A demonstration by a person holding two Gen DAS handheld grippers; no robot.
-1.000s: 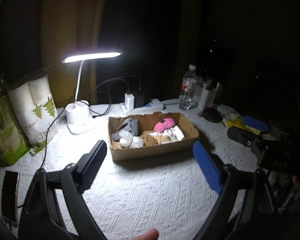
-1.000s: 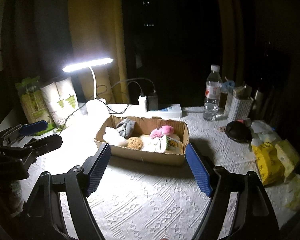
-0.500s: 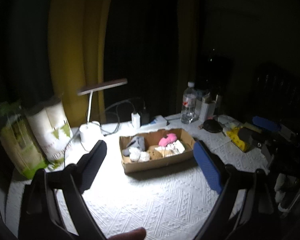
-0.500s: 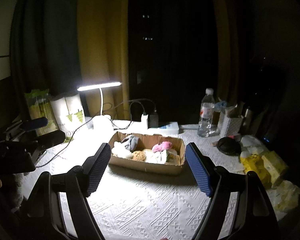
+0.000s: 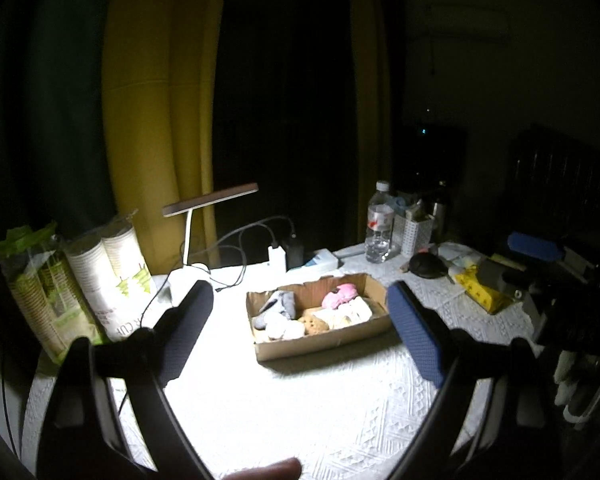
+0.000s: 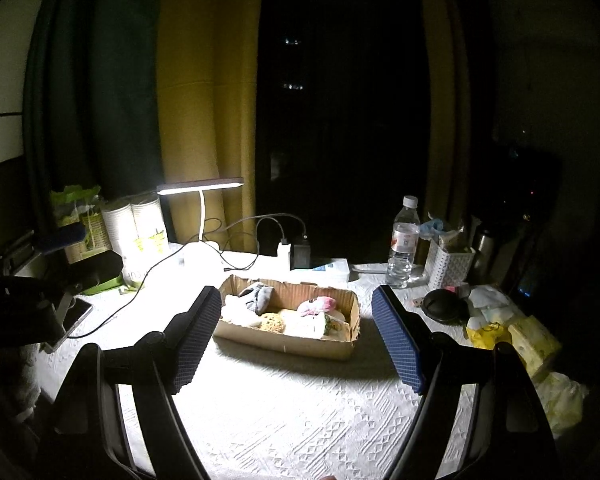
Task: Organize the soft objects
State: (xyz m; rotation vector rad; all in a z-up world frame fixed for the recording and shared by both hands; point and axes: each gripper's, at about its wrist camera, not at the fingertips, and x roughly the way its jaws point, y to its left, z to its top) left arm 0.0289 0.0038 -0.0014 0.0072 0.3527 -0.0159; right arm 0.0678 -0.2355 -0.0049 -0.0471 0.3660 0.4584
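Note:
A shallow cardboard box [image 5: 324,344] [image 6: 284,342] sits mid-table on a white textured cloth. It holds several soft items: a grey one [image 5: 282,304] [image 6: 260,296], a pink one [image 5: 340,294] [image 6: 318,304], a brown round one [image 5: 314,324] [image 6: 272,322] and white ones [image 5: 280,328]. My left gripper [image 5: 300,332] is open and empty, held well back from the box. My right gripper [image 6: 296,340] is open and empty, also back from the box. Each gripper shows at the edge of the other's view: the right one [image 5: 540,264] and the left one [image 6: 40,280].
A lit desk lamp [image 6: 200,188] stands behind the box with cables and chargers [image 6: 292,252]. Paper cup sleeves [image 5: 112,264] are at the left. A water bottle [image 6: 402,244], white holder [image 6: 448,264], black round object [image 6: 444,306] and yellow packets [image 6: 532,344] are at the right.
Both grippers have pulled back and up from the box, which now looks smaller and farther. Both stay open and empty.

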